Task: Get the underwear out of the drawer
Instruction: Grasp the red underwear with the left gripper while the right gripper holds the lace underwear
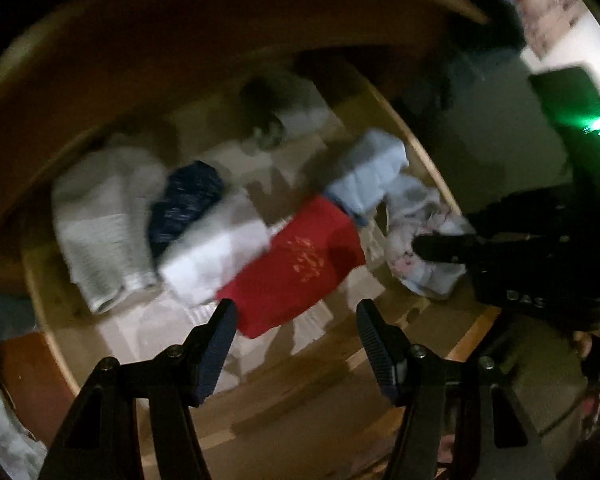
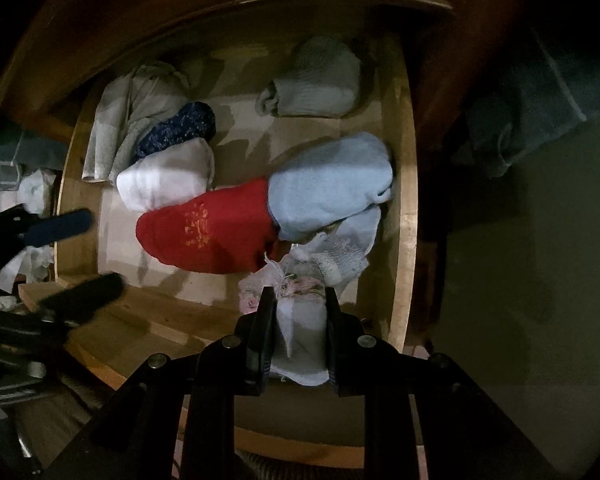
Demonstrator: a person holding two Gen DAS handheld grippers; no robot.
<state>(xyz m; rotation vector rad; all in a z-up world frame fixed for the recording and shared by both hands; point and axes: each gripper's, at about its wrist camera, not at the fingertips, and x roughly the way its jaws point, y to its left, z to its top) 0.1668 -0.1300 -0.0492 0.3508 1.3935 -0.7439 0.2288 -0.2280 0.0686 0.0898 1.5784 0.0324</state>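
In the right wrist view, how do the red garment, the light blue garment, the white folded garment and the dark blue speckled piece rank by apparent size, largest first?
1. red garment and light blue garment: these look about alike, so I do not rank them.
2. white folded garment.
3. dark blue speckled piece, partly hidden behind the white one.

Left gripper [image 1: 296, 308] of matte black angular arms, dark blue ribbed fingertip pads [image 1: 220, 344], round silver screws, right gripper [image 2: 298, 296] likewise black, green light on its housing
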